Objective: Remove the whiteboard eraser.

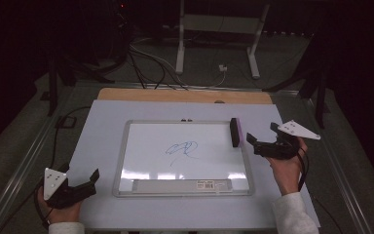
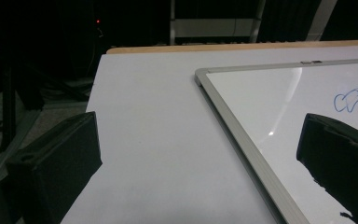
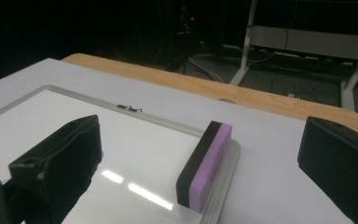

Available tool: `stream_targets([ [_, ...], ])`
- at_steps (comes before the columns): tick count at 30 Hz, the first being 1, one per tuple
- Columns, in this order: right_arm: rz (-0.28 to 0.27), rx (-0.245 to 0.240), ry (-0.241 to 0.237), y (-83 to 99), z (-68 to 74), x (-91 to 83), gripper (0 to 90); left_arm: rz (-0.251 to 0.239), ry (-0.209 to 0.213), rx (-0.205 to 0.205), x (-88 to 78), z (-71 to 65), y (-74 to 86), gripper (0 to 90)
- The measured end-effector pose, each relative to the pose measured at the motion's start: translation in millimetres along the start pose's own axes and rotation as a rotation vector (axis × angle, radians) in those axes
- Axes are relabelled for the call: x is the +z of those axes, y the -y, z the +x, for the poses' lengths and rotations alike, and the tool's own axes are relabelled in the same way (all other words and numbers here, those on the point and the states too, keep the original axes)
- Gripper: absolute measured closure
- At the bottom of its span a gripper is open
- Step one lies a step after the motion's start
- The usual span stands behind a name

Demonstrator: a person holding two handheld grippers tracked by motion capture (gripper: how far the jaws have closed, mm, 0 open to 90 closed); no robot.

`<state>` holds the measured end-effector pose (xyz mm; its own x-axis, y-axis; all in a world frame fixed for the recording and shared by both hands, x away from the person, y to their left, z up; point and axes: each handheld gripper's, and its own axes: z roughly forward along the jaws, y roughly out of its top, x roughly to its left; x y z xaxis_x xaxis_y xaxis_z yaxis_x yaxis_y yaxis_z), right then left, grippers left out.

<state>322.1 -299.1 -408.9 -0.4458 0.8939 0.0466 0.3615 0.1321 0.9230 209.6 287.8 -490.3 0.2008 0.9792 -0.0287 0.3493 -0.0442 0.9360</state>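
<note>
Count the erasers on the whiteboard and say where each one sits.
1. A black-and-purple eraser stands on edge at the whiteboard's right side, near its top corner, just ahead of the open right gripper. No other shows.

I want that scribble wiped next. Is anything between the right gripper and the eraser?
Nothing visible. The right gripper, jaws open, faces the eraser lying on the whiteboard's right edge, with only bare surface between them.

Your left gripper point(image 2: 200, 154): jaws spread wide, nothing between them. Below it, a pale sheet point(image 2: 158, 130) covering the table. To its right, a whiteboard point(image 2: 261, 93) with a grey frame point(image 2: 242, 135), a blue scribble point(image 2: 354, 100) near the right jaw. A wooden table edge point(image 2: 233, 46) beyond; dark floor at left.
</note>
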Motion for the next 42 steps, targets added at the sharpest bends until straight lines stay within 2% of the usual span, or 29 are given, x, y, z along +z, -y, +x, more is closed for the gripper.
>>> stream_targets([
  [5,0.018,-0.016,0.009,-5.1,-2.9,11.5,0.2,0.005,0.001,0.005,0.4,-0.2,0.2,0.5],
  [15,0.057,-0.015,0.023,-9.0,-10.3,35.8,0.7,0.005,0.002,0.004,0.9,-0.2,0.5,0.5],
  [16,0.089,-0.003,0.029,-8.5,-12.1,40.8,2.5,0.005,0.002,0.004,1.0,-0.2,0.6,0.4],
  [20,0.116,0.024,0.037,-7.0,-15.4,49.3,2.6,0.008,0.003,0.002,1.4,-0.1,1.0,0.5],
  [27,0.146,0.042,0.040,-6.9,-21.6,60.0,2.7,0.009,0.005,0.004,1.6,-0.1,1.0,0.5],
  [37,0.226,0.096,0.022,4.5,-31.5,79.1,8.1,0.009,0.005,0.005,1.8,-0.1,1.1,0.5],
  [42,0.247,0.128,0.021,9.2,-35.0,84.3,15.4,0.012,0.006,0.008,2.1,-0.1,1.2,0.4],
])
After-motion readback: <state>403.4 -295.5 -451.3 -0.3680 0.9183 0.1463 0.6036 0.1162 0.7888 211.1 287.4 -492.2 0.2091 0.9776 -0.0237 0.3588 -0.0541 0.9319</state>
